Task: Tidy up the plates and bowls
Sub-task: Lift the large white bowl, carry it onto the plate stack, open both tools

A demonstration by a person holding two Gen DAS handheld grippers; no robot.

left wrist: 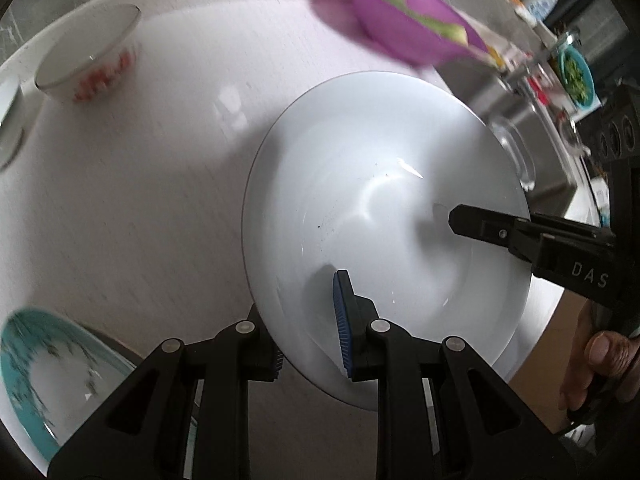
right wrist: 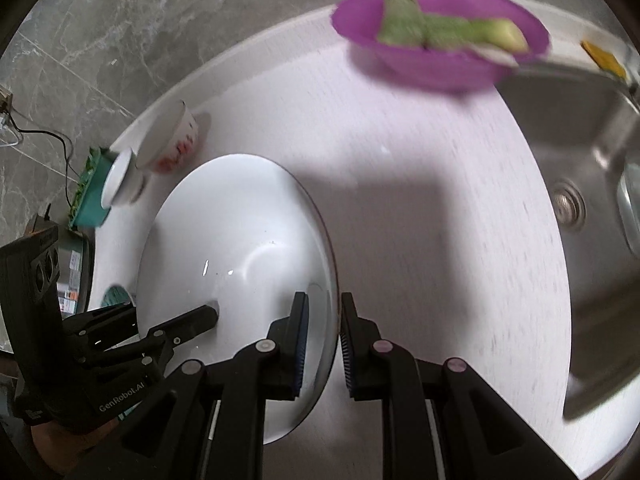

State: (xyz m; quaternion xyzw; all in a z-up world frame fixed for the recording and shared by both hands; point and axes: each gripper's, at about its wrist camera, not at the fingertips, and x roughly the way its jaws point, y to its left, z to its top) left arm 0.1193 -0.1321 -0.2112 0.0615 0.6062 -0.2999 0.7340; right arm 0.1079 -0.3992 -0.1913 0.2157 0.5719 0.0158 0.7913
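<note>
White tabletop (right wrist: 400,240) carries the dishes, with grey marble wall behind and a steel sink (right wrist: 580,160) at its right edge; nearest, the large white plate (left wrist: 380,220) is tilted up off the surface, gripped at two sides of its rim. Left claw (left wrist: 310,332) is clenched on the plate's near edge, one blue-padded finger over its face and the other behind it; right claw (right wrist: 324,344) straddles the opposite rim, fingers close on both sides, grasping it too. Beside the left claw lies a teal-rimmed plate (left wrist: 24,360); farther back stand a white bowl with red print (left wrist: 92,56) and a smaller white bowl (right wrist: 118,180); farthest, a purple bowl (right wrist: 436,36) holding green vegetable pieces (right wrist: 432,28).
</note>
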